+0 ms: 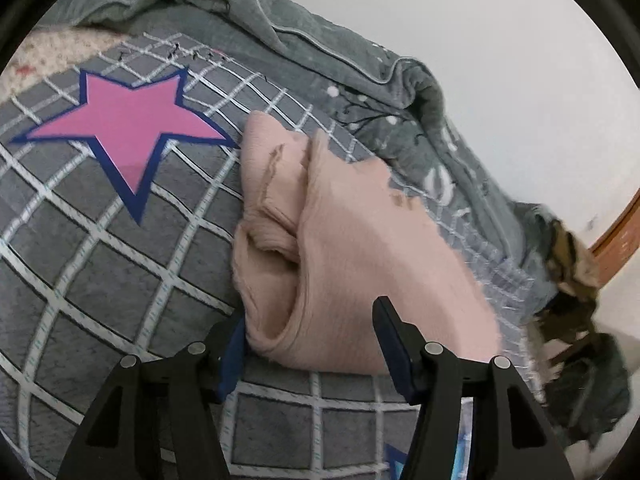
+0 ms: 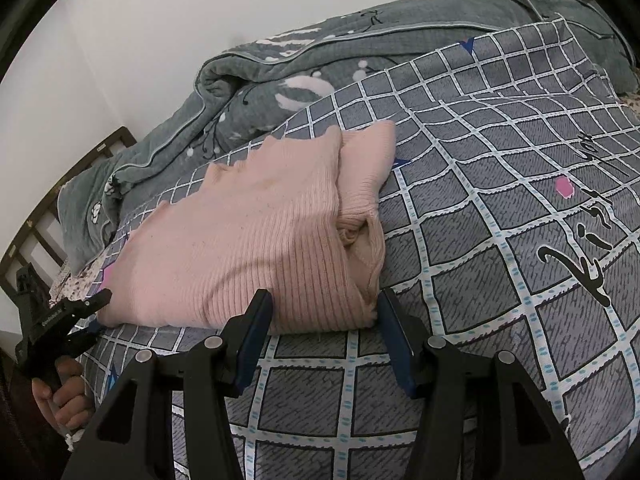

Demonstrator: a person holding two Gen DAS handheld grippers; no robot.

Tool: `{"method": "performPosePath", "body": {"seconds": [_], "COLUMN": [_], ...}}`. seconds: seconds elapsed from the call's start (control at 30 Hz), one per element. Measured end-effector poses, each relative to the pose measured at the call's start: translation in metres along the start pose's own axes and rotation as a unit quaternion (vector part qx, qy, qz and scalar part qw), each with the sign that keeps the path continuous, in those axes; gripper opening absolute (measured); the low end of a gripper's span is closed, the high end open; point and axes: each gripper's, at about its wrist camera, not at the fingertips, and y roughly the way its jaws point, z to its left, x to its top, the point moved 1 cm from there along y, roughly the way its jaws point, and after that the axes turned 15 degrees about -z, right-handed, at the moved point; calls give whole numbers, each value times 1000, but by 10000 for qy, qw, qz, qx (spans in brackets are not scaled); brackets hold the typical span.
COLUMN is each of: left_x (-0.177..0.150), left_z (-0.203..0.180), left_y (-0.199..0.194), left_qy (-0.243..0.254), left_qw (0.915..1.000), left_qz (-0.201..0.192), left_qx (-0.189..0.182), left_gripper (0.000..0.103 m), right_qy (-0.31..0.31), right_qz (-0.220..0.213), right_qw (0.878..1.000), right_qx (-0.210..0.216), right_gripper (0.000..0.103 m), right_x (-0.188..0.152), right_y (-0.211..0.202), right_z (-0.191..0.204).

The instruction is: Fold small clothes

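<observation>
A pink ribbed knit garment (image 2: pixel 248 240) lies folded in a thick bundle on a bed covered by a grey grid-patterned sheet (image 2: pixel 500 280), with its layered, rolled edges stacked toward the right end in the right wrist view. In that view the right gripper (image 2: pixel 322 318) sits low at the near edge of the bundle with its jaws standing wide; the blue-padded fingers (image 2: pixel 256 336) flank the right-hand corner of the fold, and it cannot be told whether either pad touches the cloth. The left gripper (image 2: pixel 94 312) shows at the far left of the same view, at the other near corner of the garment, held by the person's hand (image 2: pixel 60 396). From the left wrist view, the left gripper (image 1: pixel 312 340) also has its jaws spread wide, one finger on each side of the garment's (image 1: pixel 344 256) near folded edge, the cloth lying between them unpinched. A large pink star with a dark blue border (image 1: pixel 124 124) is printed on the sheet (image 1: pixel 100 280) beside the garment. A grey-green quilt (image 2: pixel 256 92) with white and black branch markings is bunched along the far side of the bed, against a white wall (image 2: pixel 160 12), and a dark wooden bed rail (image 2: pixel 40 220) shows at the left edge.
</observation>
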Motion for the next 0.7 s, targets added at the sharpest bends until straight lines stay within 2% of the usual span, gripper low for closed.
{"method": "performPosePath", "body": {"seconds": [0.37,0.7], "left_x": [-3,0], "left_z": [-7,-6], "left_y": [5,7], "left_qy": [-37,-149], "left_qw": [9997,9996], "left_qz": [-98,-114], "left_qx": [206,222], "left_gripper": [54,54], "right_qy": [-22,379], "right_qz": [131,445], "right_qw": [9999,9983], "right_qx": [-9,-33], "right_gripper": [56,56], "right_x": [2,23], "right_y": [2,29], "right_z": [1,-10]}}
